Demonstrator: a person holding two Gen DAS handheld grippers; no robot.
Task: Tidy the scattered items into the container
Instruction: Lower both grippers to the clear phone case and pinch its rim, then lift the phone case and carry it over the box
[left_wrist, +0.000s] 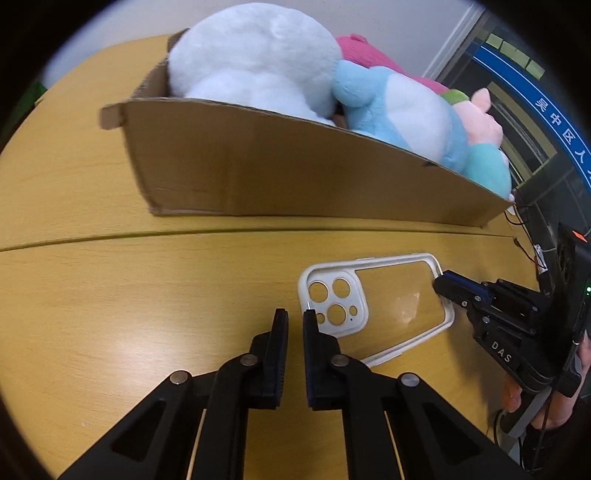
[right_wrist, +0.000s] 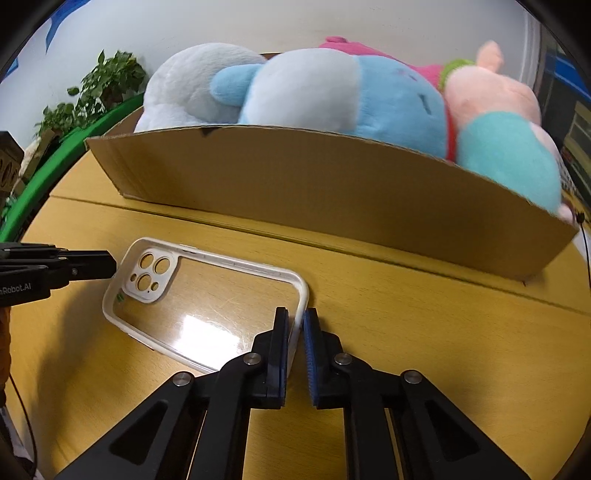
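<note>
A clear phone case with a white rim (left_wrist: 380, 302) lies on the wooden table in front of the cardboard box (left_wrist: 280, 173). In the right wrist view the case (right_wrist: 207, 295) has its short rim between the jaws of my right gripper (right_wrist: 295, 325), which is shut on it. That gripper also shows in the left wrist view (left_wrist: 448, 291) at the case's far end. My left gripper (left_wrist: 295, 325) is nearly closed and empty, its tips beside the case's camera corner; it shows in the right wrist view (right_wrist: 110, 264). The box (right_wrist: 332, 192) holds several plush toys (right_wrist: 332, 96).
The box is filled by a white plush (left_wrist: 255, 59), a blue plush (left_wrist: 413, 118) and a pink one (right_wrist: 491, 92). A potted plant (right_wrist: 99, 88) and a green hoop (right_wrist: 55, 162) stand beyond the table's left edge. A table seam (left_wrist: 147, 236) runs in front of the box.
</note>
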